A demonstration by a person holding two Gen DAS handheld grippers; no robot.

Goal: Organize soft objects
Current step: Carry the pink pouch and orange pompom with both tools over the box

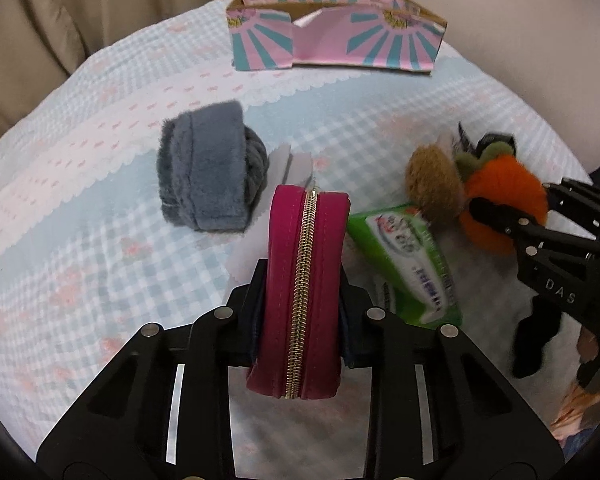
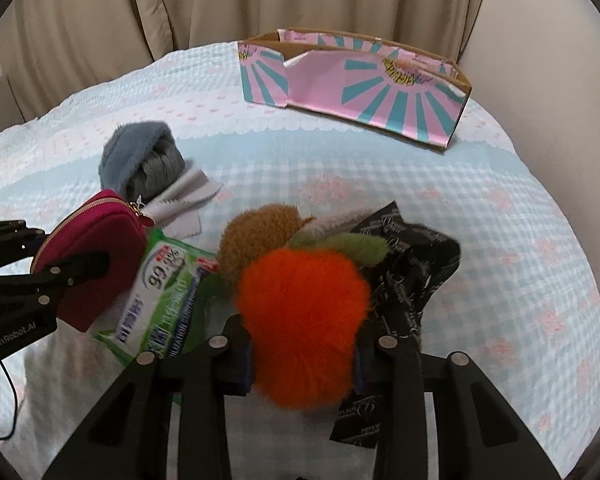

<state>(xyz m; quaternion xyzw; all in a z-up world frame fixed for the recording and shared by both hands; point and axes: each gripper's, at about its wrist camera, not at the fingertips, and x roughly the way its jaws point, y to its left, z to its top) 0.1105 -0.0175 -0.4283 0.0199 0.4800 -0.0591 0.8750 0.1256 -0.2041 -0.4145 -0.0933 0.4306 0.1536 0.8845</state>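
Both grippers are down among the pile on the checked bedspread [image 1: 80, 240]. The left gripper [image 1: 302, 300] is clamped on a crimson zip pouch [image 1: 304, 280], held edge-up with its gold zipper facing the camera. The right gripper [image 2: 304, 356] squeezes a fluffy orange plush fruit [image 2: 304, 320] with green leaves, a brown plush piece [image 2: 256, 236] touching it behind. Between them lies a green wet-wipes pack [image 2: 160, 300]. A rolled grey fuzzy cloth [image 1: 208, 168] sits beyond, and the pink-and-teal cardboard box [image 2: 356, 84] stands open at the far edge.
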